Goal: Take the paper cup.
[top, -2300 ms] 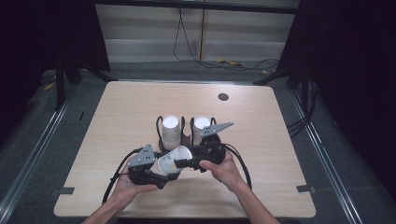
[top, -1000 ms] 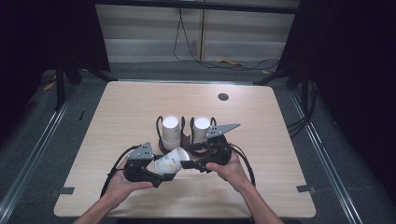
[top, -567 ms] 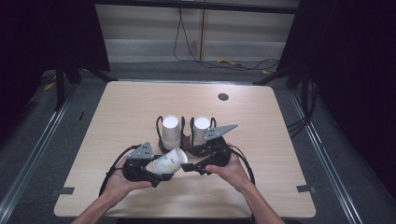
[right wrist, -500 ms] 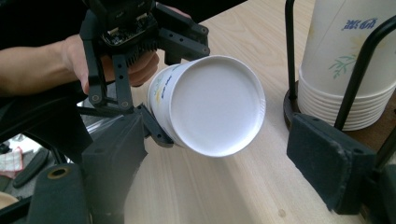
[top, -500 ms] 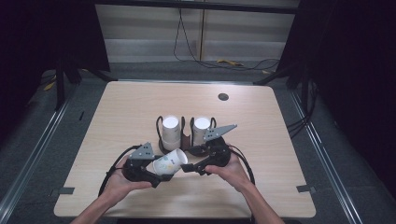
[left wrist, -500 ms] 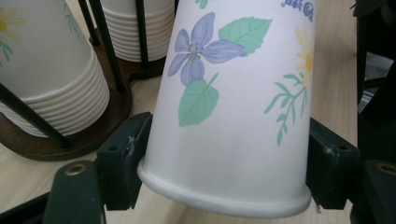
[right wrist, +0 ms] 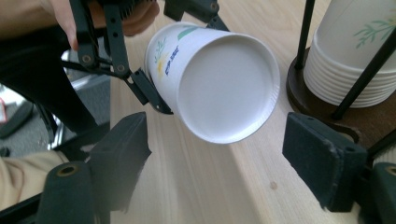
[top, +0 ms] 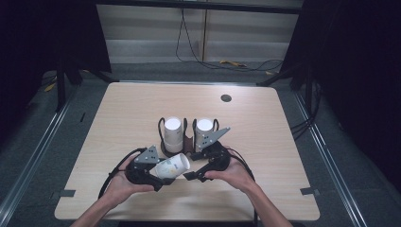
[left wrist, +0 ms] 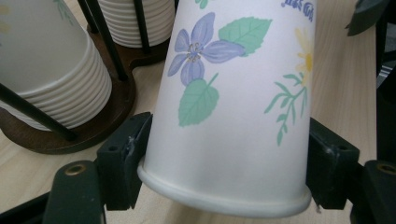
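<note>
Left gripper (top: 158,174) is clamped on a paper cup (top: 173,166) w/ flower print, pads squeezing it near the rim, cup lying on its side w/ the closed bottom pointing at the right gripper (top: 196,174). Right gripper's jaws are apart, one each side of the cup bottom but not touching it, and they've just been closing in. Both sit near the front edge of a light wood table (top: 118,113). Just behind them there's a dark wooden holder (top: 185,144) w/ two stacks of cups (top: 173,134) between black rods. Further back, a small dark round cap (top: 226,98) set in the tabletop. Past the table: grey floor, loose cables (top: 236,64), pale wall panels, black curtains both sides. Vs 2.3 s ago: held cup has shifted a bit toward the front edge, away from the holder; stacks haven't moved.
</note>
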